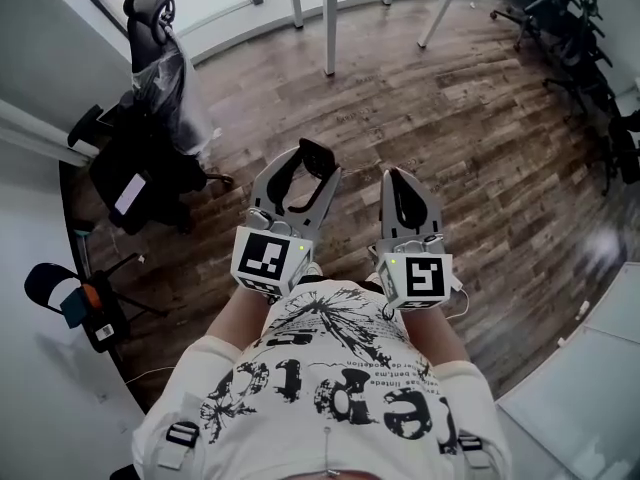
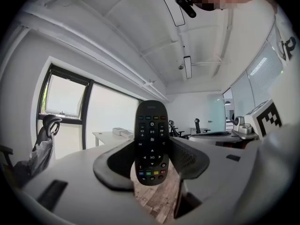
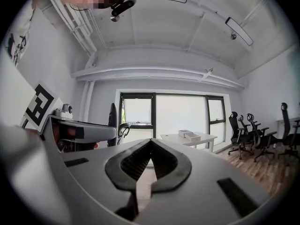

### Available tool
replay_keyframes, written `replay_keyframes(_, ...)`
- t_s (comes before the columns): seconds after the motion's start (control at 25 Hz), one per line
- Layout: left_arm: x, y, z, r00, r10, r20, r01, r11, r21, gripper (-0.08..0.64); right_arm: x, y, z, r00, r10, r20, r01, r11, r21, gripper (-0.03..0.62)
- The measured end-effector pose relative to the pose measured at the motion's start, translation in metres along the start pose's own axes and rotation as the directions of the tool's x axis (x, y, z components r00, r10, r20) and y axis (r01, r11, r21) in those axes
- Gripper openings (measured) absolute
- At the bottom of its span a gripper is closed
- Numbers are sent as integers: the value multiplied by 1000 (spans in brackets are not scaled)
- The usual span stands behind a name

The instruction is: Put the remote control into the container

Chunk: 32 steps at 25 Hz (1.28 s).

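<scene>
A black remote control (image 2: 152, 142) with coloured buttons stands upright between the jaws of my left gripper (image 2: 151, 159), which is shut on it with the jaws spread wide. In the head view the left gripper (image 1: 312, 163) is held in the air in front of the person's chest, the remote's dark end (image 1: 320, 157) showing at its tips. Beside it my right gripper (image 1: 393, 176) is at the same height. Its jaws meet at the tips in the right gripper view (image 3: 151, 143), with nothing between them. No container is in view.
Below lies a wooden floor (image 1: 470, 138). A black office chair draped in plastic (image 1: 160, 63) stands at the back left, a white table (image 1: 330, 18) at the back, and several black chairs (image 1: 570, 28) at the right. A desk carrying boxes (image 3: 190, 136) stands by the windows.
</scene>
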<state>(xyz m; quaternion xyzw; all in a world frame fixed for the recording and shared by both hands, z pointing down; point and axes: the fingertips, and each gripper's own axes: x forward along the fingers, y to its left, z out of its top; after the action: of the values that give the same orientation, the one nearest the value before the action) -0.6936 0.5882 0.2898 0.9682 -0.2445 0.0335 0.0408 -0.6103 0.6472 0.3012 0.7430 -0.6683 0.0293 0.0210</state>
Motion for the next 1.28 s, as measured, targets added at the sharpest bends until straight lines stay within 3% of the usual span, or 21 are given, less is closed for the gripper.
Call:
replay_keyframes(0.28,0,19,-11,1000,-26,-14,25,999,-28,232,12,3,-7,998,-61,-16,62,997,38,2)
replay_keyframes(0.44,-4,31,-15,1000,-10,-12,9,999,-36,232,19,12,-15,999,-42,-28,43,998,44,2)
replay_keyframes(0.76,-1,45,-22,995,89,-54,-91,996,-21,232,47,9,-21,997,65,-32,-62,995,81,2)
replay_keyframes(1.0,20,38,-3,979,203,-25,-202,978,47,232,75,-3,-14,974,226,-16,-224,971,84,2)
replay_keyframes(1.12,46,20,15,975,224,10,-224,973,62,232,81,-26,-1,955,298,1,-297,953,61,2)
replay_keyframes(1.28,96,-6,25,973,229,34,-231,970,78,232,84,-86,13,953,299,35,-301,953,41,2)
